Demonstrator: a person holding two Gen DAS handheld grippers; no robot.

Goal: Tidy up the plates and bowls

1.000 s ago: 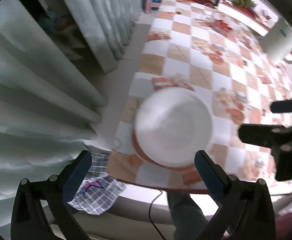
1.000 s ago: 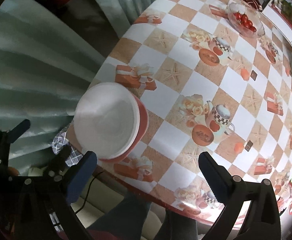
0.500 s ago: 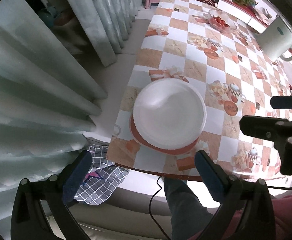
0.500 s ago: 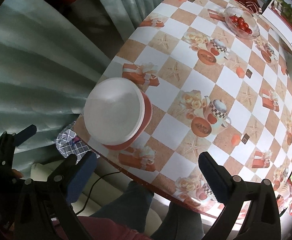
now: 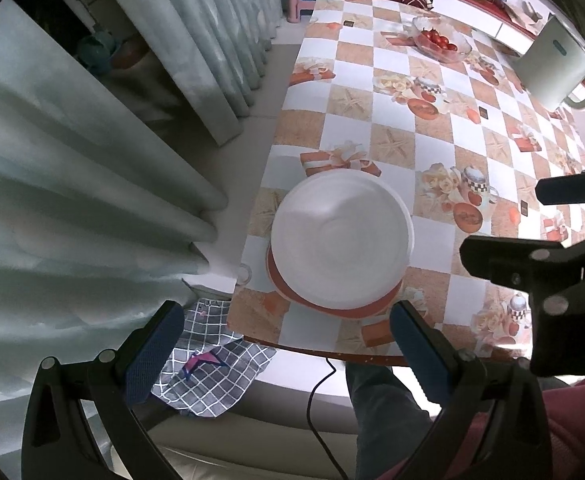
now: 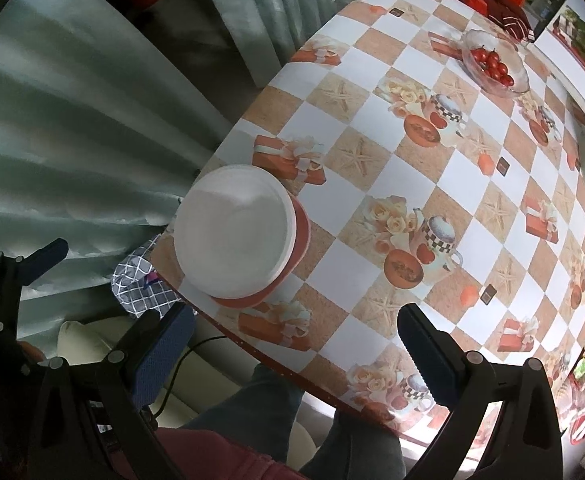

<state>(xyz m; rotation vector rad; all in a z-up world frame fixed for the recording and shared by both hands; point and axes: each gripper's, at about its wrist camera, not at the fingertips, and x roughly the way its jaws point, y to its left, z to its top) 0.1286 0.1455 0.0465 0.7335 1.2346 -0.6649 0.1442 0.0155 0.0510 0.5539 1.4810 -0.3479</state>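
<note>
Pulling back and up from the counter (image 5: pixel 392 148), both claws now higher than a second ago.
Stacked near the counter's front corner: white bowl (image 5: pixel 342 238) nested on a terracotta plate (image 5: pixel 332 308), untouched and well below; left claw (image 5: pixel 288 356) and right claw (image 6: pixel 292 356) spread wide, holding nothing — stacking looks finished.
</note>
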